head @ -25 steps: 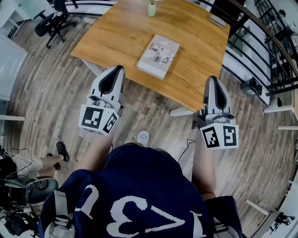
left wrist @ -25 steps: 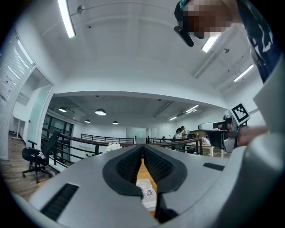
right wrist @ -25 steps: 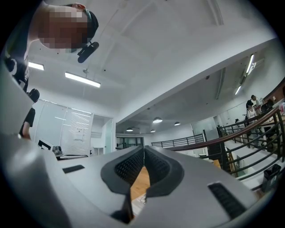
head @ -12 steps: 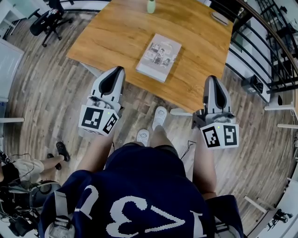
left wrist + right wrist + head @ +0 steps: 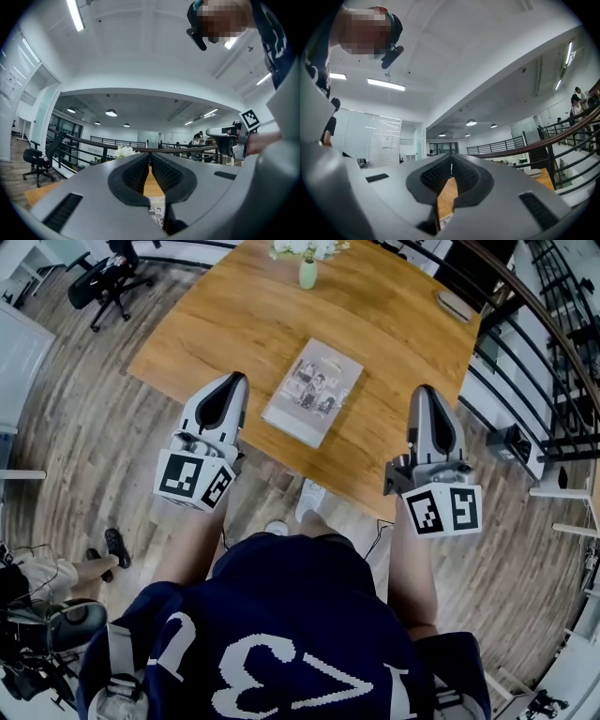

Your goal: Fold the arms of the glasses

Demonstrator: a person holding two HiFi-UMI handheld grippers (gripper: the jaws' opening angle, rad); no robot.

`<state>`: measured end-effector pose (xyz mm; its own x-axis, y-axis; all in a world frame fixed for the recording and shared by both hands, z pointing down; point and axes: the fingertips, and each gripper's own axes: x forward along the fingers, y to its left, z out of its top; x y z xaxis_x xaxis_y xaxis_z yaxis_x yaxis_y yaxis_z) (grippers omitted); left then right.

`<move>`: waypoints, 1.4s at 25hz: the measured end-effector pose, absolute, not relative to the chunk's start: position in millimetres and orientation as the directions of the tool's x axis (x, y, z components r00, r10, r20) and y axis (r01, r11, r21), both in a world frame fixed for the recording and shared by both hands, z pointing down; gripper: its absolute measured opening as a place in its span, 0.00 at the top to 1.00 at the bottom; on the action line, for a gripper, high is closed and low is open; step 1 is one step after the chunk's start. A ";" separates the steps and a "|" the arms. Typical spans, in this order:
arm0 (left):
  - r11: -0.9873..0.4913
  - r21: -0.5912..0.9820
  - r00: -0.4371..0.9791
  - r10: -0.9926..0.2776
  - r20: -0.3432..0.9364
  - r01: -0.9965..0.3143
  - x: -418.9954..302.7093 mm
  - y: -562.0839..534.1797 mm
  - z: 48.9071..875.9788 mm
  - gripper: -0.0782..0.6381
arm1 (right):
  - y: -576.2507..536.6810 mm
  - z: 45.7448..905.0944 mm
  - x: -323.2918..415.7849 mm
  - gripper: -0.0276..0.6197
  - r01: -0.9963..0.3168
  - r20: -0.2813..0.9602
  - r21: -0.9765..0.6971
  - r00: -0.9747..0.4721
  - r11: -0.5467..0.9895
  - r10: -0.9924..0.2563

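Observation:
No glasses can be made out in any view. A small dark flat thing (image 5: 457, 304) lies at the far right of the wooden table (image 5: 234, 324); what it is cannot be told. My left gripper (image 5: 234, 379) hangs over the table's near edge, jaws pressed together and empty. My right gripper (image 5: 424, 390) is held over the near right edge, also shut with nothing in it. In the left gripper view the left gripper (image 5: 150, 157) points level across the table, and in the right gripper view the right gripper (image 5: 451, 161) does the same.
A book (image 5: 312, 390) lies on the table between the two grippers. A vase with white flowers (image 5: 307, 268) stands at the far edge. A black railing (image 5: 553, 343) runs along the right, and an office chair (image 5: 103, 282) stands at the far left.
The person has stepped toward the table, which now lies closer. Both grippers, earlier over the floor, now reach over its near edge. Their jaws have stayed shut.

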<state>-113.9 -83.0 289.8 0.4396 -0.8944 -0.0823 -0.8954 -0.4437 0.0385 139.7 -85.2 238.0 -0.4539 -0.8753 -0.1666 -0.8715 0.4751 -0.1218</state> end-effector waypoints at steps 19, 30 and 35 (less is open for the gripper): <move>-0.397 0.066 0.395 -0.918 -0.042 -0.916 -93.0 -188.2 306.4 0.85 | -209.0 263.4 143.0 0.91 -0.817 -0.115 -0.191 -0.531 0.544 -0.839; -0.534 0.104 0.540 -0.841 0.037 -0.839 -76.5 -223.0 355.3 0.85 | -203.7 359.3 107.7 0.91 -0.848 0.118 -0.184 -0.522 0.498 -0.845; -0.560 0.130 0.571 -0.817 0.079 -0.818 -80.5 -224.2 382.6 0.85 | -173.4 435.9 71.1 0.91 -0.788 0.249 -0.438 -0.570 0.433 -0.783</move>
